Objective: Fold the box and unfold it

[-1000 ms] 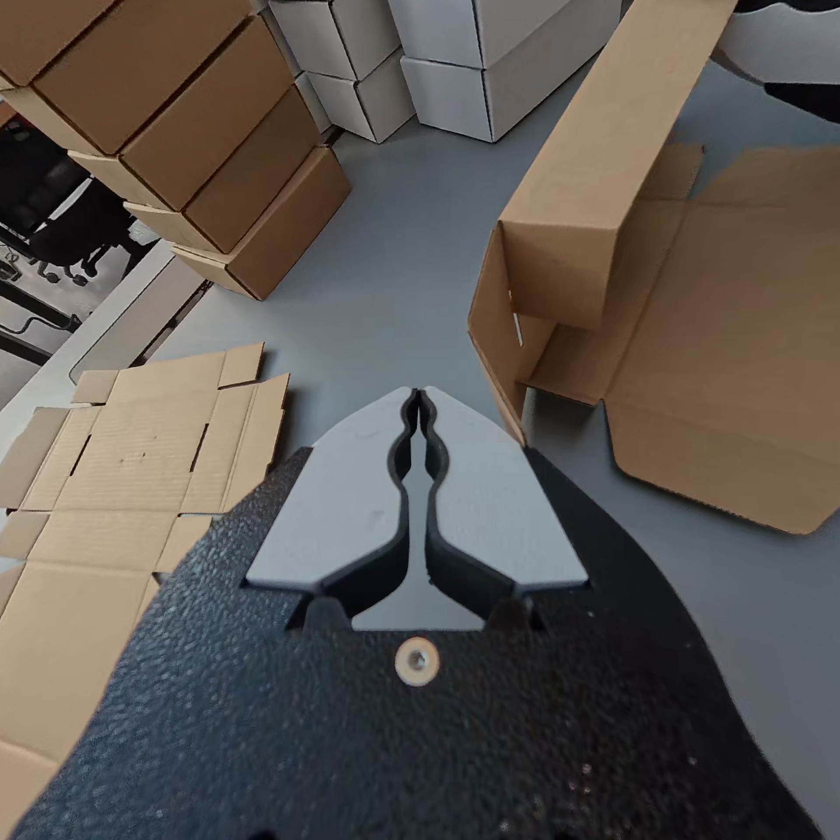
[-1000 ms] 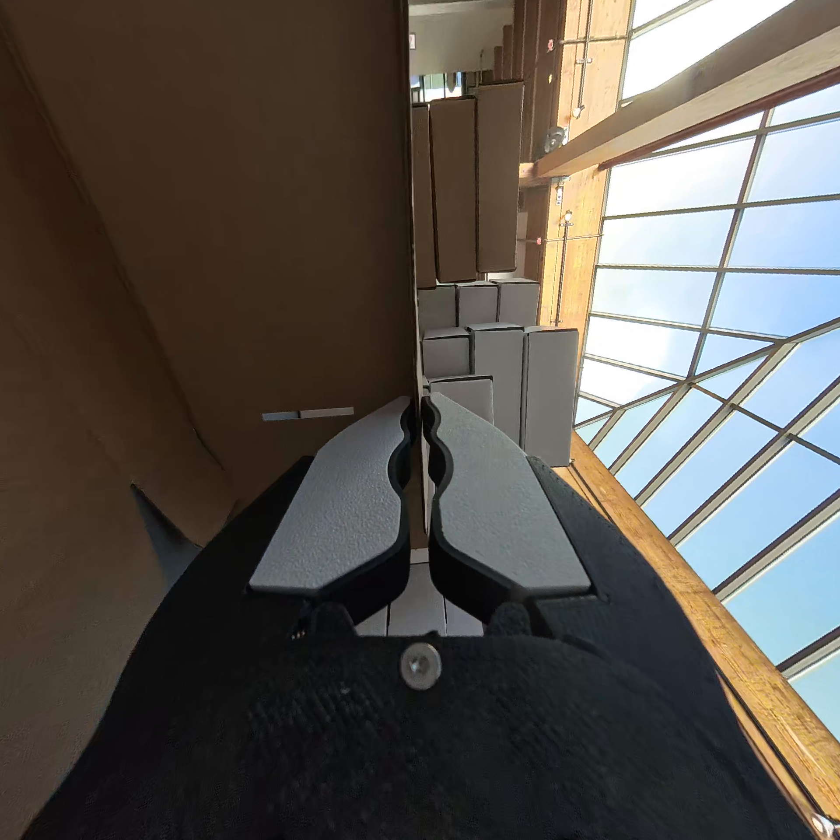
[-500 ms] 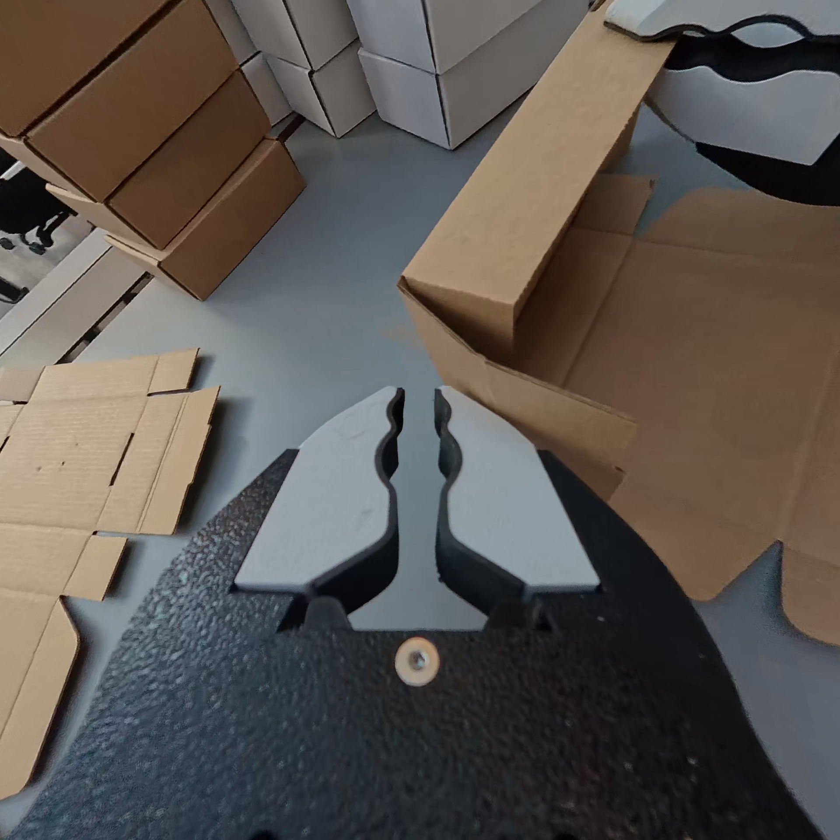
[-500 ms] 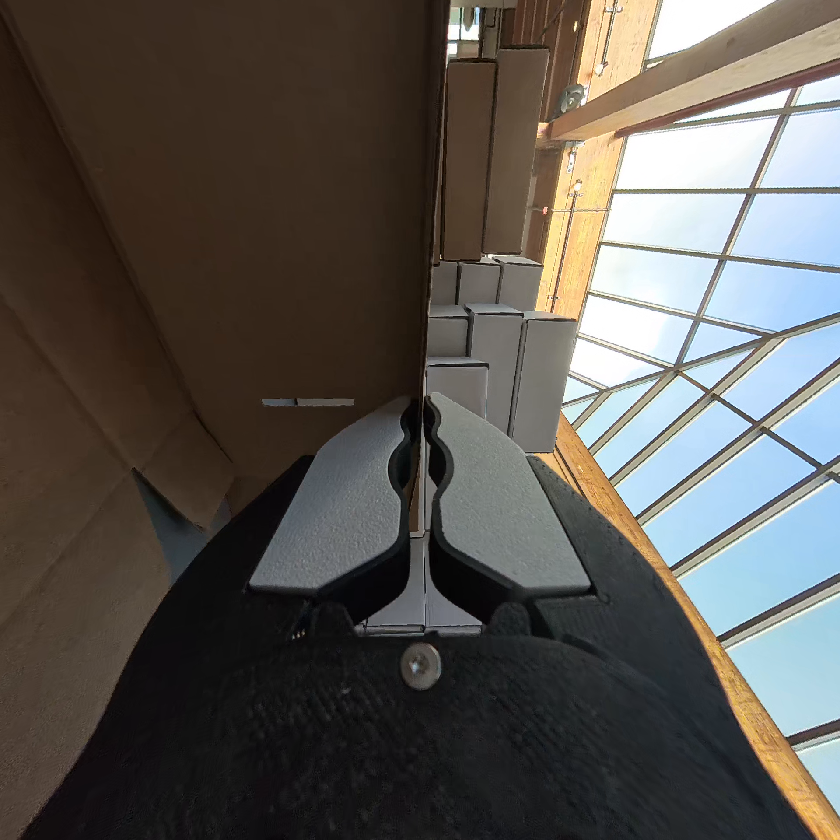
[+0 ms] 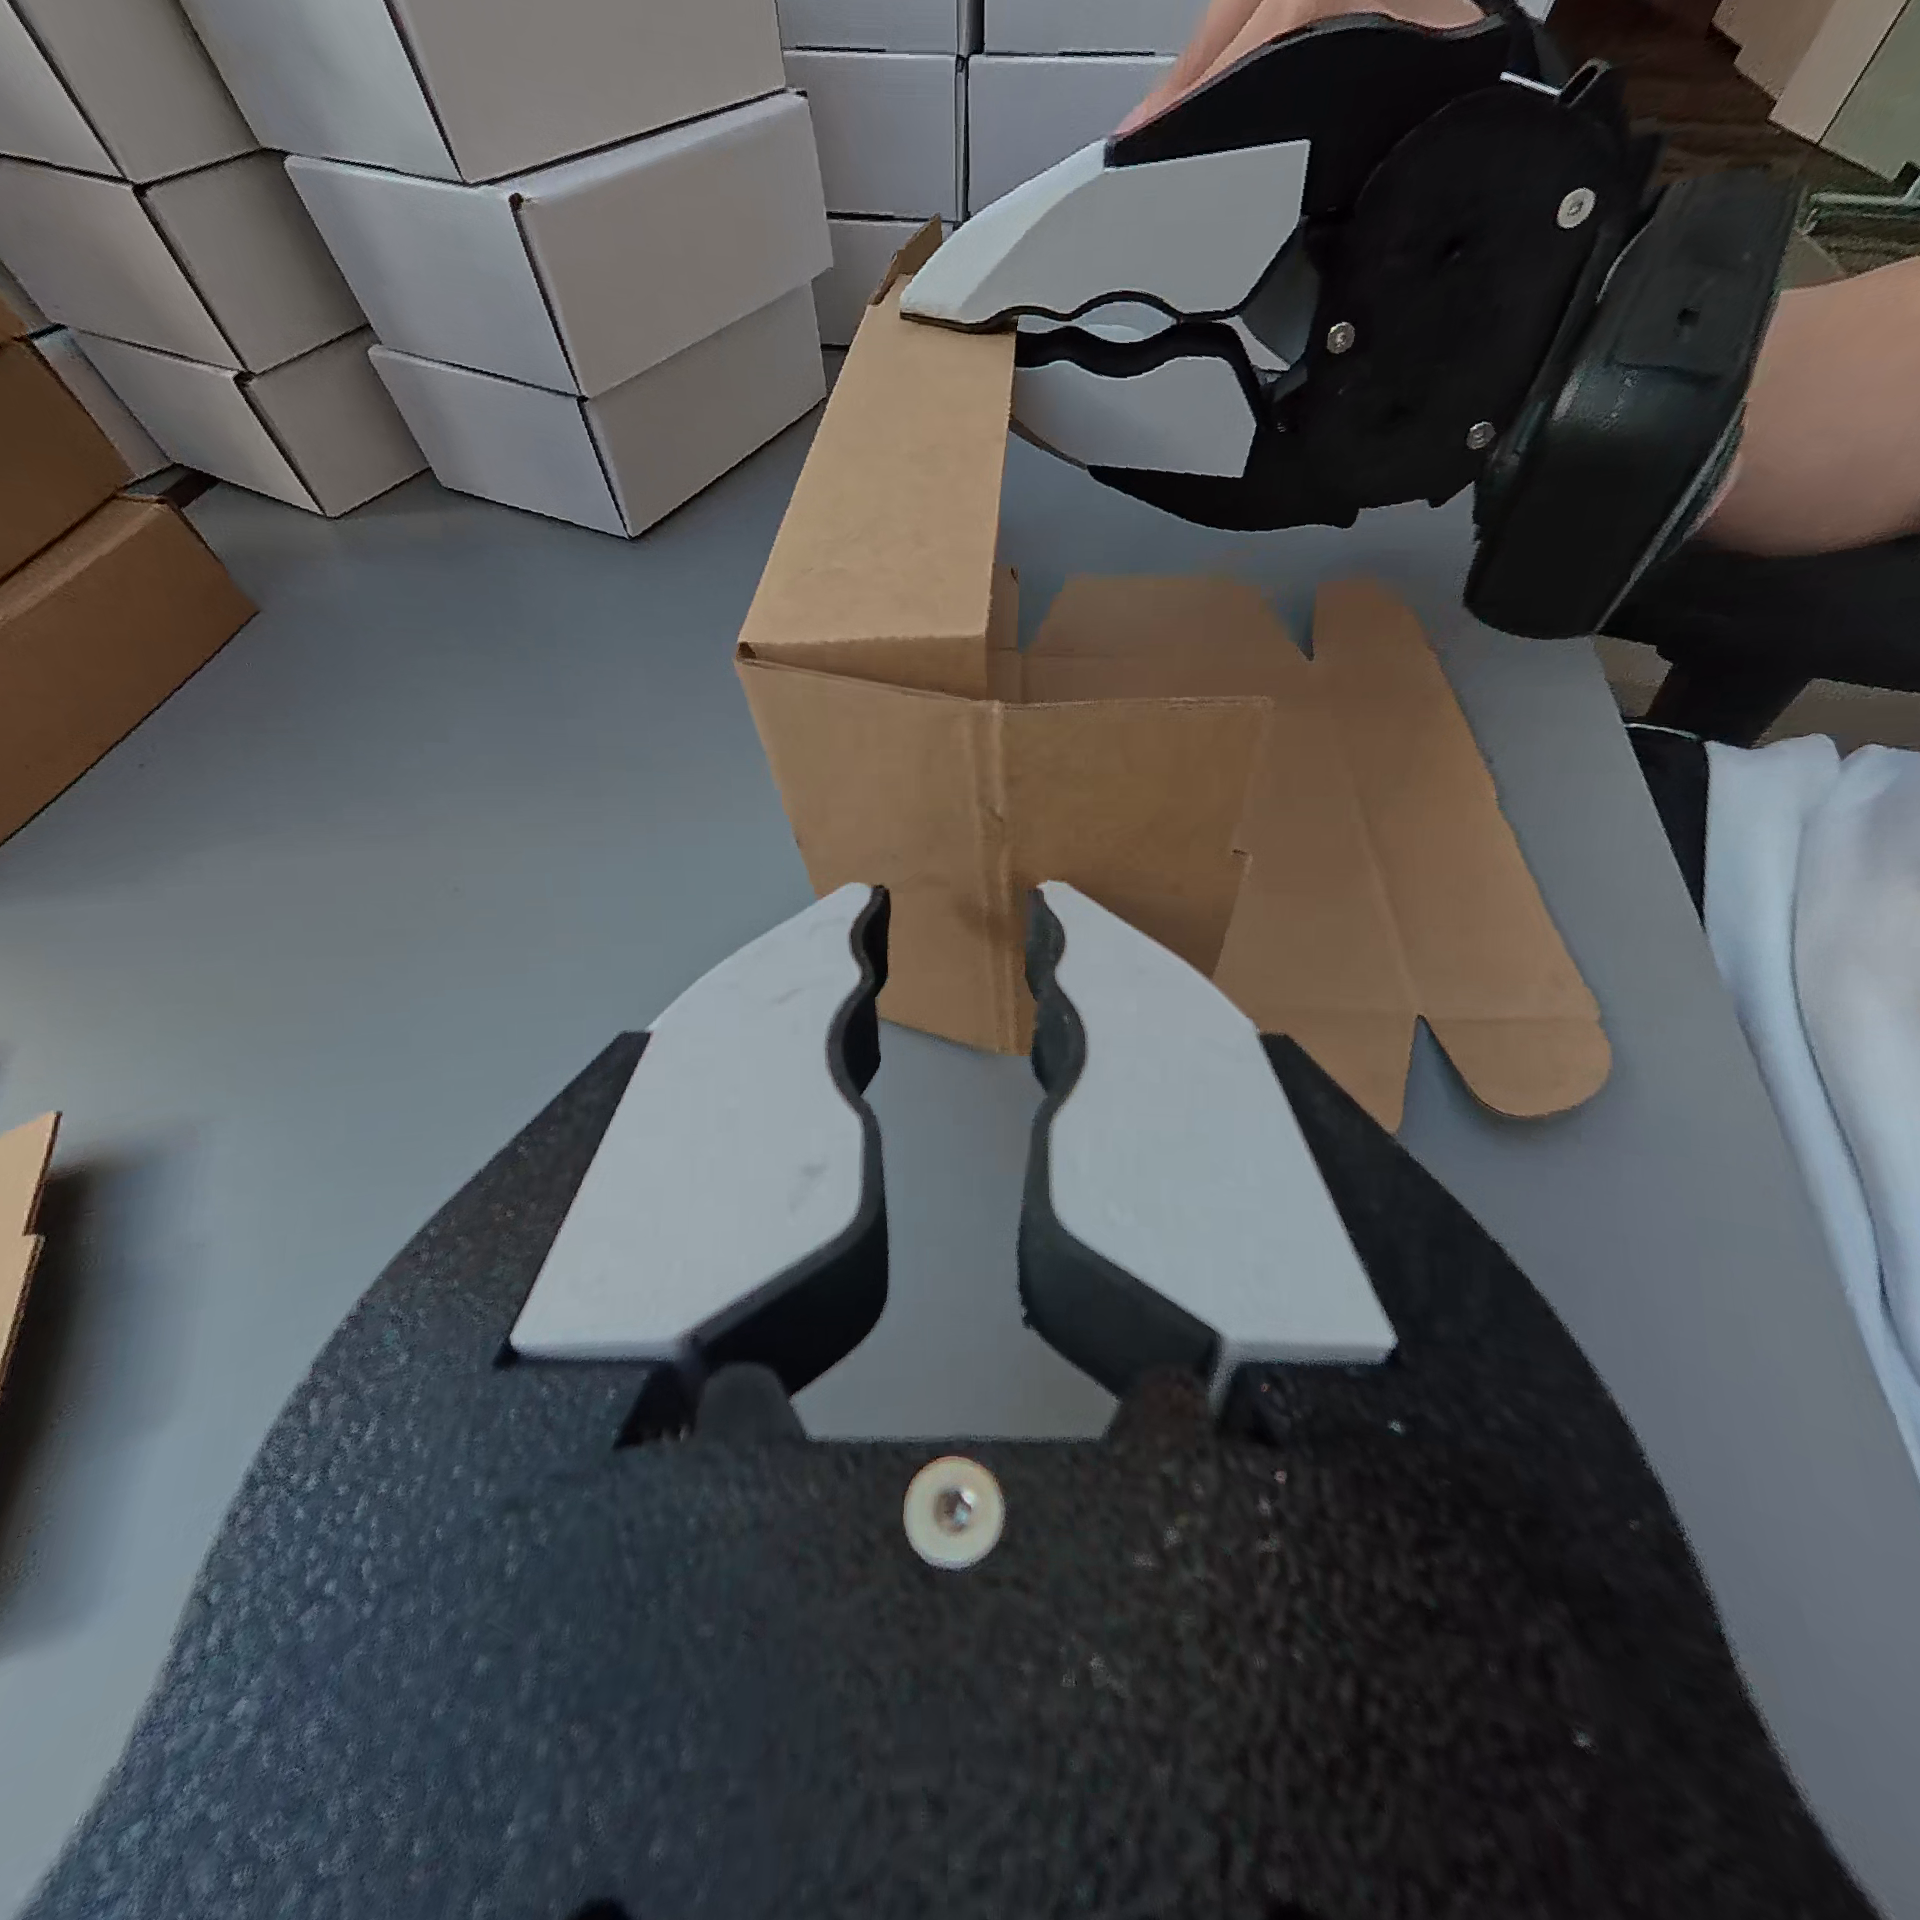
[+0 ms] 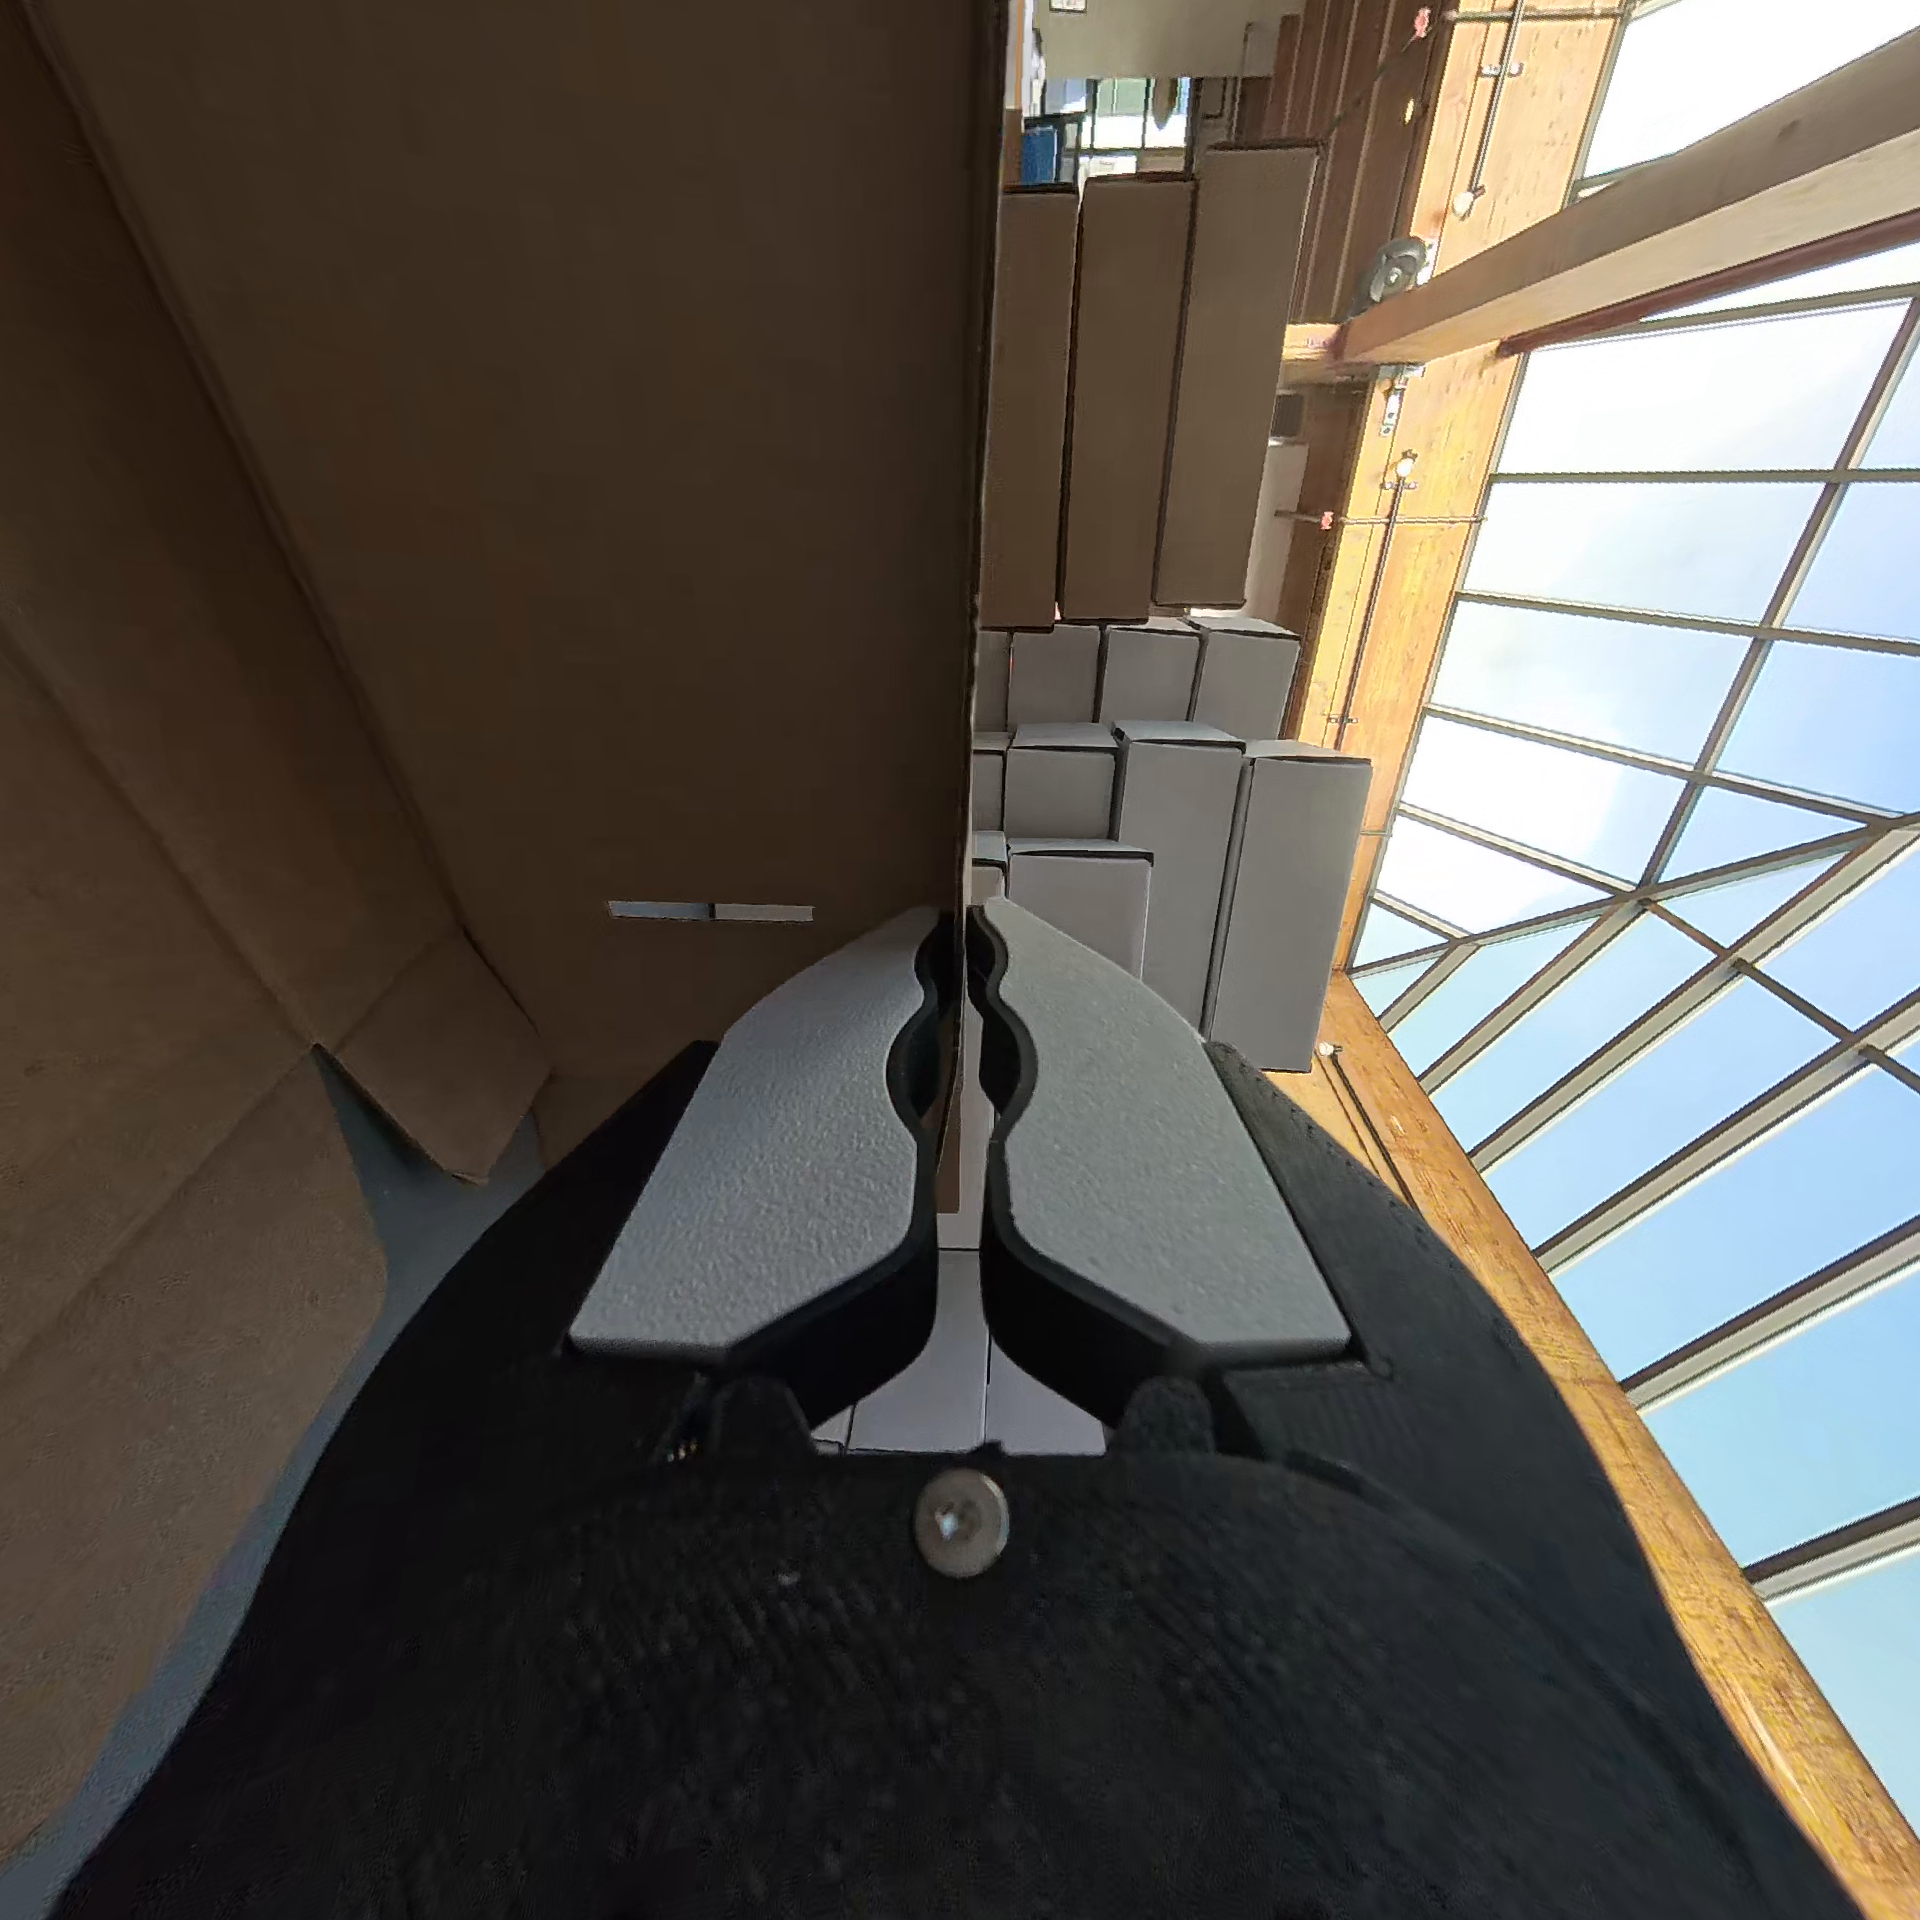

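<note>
A brown cardboard box [image 5: 914, 582], partly folded, stands on the grey table [image 5: 416, 790] with one side wall raised and its other panels lying flat to the right. My left gripper [image 5: 956, 899] is open, its fingertips on either side of the box's near corner fold. My right gripper [image 5: 961, 312] is shut on the top edge of the raised wall and holds it upright. In the right wrist view the right gripper [image 6: 956, 920] clamps that thin wall edge [image 6: 966, 623], with the box's inner face [image 6: 520, 468] filling the left.
Stacks of white boxes [image 5: 582, 239] stand behind the box, brown boxes [image 5: 94, 613] at the far left. A flat cardboard blank [image 5: 21, 1195] lies at the left edge. White cloth [image 5: 1829, 987] is at the right. A person's forearm [image 5: 1829, 436] holds the right gripper.
My left gripper has opened and moved forward and right to the box's near corner. The right gripper has stayed shut on the raised wall, which now stands more upright.
</note>
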`<state>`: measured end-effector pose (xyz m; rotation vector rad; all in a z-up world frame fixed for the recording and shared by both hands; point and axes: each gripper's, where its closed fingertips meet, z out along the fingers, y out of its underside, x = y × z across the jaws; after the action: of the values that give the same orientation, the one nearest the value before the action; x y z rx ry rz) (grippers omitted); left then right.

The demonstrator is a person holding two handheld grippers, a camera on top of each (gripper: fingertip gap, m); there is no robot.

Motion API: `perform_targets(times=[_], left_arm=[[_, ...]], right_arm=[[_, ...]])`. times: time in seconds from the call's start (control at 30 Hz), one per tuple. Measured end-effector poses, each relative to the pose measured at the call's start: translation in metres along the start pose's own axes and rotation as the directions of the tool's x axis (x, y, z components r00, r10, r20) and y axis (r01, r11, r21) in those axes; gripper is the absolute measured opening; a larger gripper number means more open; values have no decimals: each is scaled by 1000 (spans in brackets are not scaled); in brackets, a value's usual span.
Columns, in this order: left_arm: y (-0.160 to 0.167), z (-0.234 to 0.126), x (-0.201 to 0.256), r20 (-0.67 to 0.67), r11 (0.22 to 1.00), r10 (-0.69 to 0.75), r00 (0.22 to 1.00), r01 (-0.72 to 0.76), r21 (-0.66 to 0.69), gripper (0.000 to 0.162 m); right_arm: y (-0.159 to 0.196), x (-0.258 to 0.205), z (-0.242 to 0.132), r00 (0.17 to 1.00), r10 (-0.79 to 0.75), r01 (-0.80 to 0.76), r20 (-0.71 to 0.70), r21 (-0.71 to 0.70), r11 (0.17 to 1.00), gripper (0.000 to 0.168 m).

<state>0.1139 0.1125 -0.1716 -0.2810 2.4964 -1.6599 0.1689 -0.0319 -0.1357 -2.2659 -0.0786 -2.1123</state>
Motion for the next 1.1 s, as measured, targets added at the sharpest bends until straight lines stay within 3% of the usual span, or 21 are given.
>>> perform_targets(times=[0.2,0.53,0.73,1.1], left_arm=[[-3,11,3,55,1000,-10,998,10,12,25],[-3,17,7,133,1000,-11,991,14,-22,29],[-5,20,8,93,998,-70,993,69,16,34],[-6,32,-24,447,996,-34,894,70,-63,38]], right_arm=[[-1,0,-1,998,-13,13,65,6,1000,2],[2,-2,-15,998,-58,58,-9,26,998,2],[2,-1,-9,992,-33,22,124,87,996,2],[1,-1,-8,969,-2,-36,249,148,988,3]])
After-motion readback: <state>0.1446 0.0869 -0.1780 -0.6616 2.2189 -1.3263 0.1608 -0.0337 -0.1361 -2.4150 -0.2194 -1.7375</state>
